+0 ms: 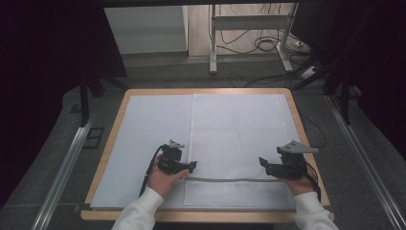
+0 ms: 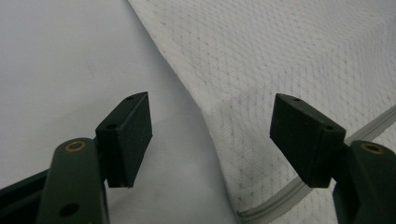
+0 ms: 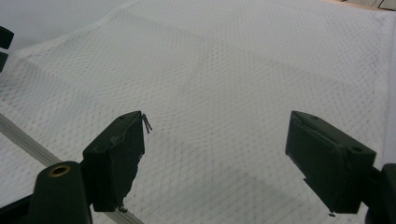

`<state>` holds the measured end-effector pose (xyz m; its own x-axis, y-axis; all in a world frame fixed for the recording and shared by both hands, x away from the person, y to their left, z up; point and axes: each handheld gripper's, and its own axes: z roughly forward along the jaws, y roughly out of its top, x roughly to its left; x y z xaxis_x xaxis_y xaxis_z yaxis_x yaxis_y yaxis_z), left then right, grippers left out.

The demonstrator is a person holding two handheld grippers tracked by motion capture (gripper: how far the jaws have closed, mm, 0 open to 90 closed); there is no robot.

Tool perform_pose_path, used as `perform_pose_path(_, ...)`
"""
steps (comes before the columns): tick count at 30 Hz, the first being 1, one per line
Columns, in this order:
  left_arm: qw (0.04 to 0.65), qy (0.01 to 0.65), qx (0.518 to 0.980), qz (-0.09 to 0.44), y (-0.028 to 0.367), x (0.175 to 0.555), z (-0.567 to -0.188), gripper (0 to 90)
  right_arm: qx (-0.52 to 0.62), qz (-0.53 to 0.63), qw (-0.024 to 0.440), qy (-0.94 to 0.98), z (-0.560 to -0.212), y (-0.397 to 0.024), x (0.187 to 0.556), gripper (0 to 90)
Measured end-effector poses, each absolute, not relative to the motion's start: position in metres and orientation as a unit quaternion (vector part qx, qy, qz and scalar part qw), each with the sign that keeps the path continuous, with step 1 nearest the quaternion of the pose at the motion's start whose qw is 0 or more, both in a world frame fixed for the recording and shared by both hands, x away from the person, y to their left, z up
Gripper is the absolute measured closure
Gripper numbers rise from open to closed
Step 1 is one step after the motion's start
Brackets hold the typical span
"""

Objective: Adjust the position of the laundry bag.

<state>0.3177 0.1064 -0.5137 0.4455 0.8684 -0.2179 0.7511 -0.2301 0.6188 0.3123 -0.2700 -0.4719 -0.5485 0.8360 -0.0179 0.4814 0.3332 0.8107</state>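
Now the left claw [image 1: 192,166] is hovering low over the surface [image 1: 143,124], a wooden board that is covered with a pale grey sheet. Its two black jaws are standing wide apart and nothing is between the pads. The left edge of the white rectangular cloth with a woven diamond pattern [image 1: 237,129] is lying just under and in front of this claw. In the left gripper view the cloth [image 2: 280,60] is passing below the right jaw, while the left jaw is hanging over the bare grey sheet [image 2: 60,60]. The grey hem band [image 2: 280,198] of the folded near part is running just below that right jaw.

The right claw [image 1: 262,162] is hovering over the right side of the same cloth, near the fold line. Its jaws are also wide apart and are gripping nothing; the cloth [image 3: 224,74] is lying flat beneath and ahead of them.
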Motion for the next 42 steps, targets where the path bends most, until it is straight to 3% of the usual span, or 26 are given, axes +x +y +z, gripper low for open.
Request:
perform_pose_path(13,0.331,0.516,0.787,0.070,0.098,0.320,-0.523,44.0,0.428,0.395,0.226,0.781,-0.471,-0.273,0.313,19.1)
perform_pose_path(29,0.335,0.504,0.793,0.073,0.096,0.320,-0.526,84.9,0.427,0.397,0.224,0.781,-0.470,-0.273,0.314,19.1)
perform_pose_path(42,0.346,0.503,0.790,0.063,0.099,0.319,-0.527,88.2,0.457,0.384,0.205,0.776,-0.460,-0.287,0.324,19.9)
